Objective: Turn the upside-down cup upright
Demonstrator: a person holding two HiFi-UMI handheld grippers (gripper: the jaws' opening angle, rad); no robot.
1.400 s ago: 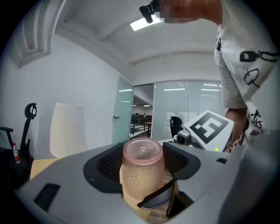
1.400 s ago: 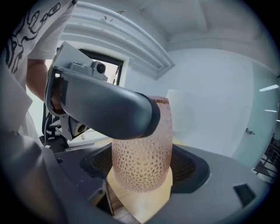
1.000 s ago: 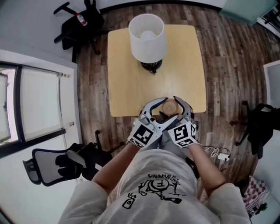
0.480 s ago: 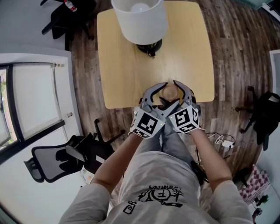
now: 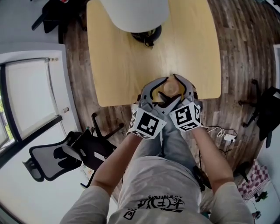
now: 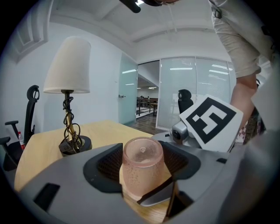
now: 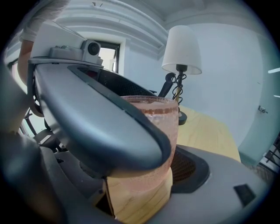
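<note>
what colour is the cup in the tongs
The cup is translucent pink with fine speckles; it shows best in the left gripper view.

White-shaded lamp (image 5: 133, 13) stands at twelve o'clock on the pale wooden table (image 5: 118, 65), a dark cord twisted round its stem. At eight o'clock, a black mesh office chair (image 5: 54, 157) sits on the plank floor (image 5: 236, 39). There's a window (image 5: 26, 100) at nine o'clock and a white cable (image 5: 223, 133) at four.
</note>
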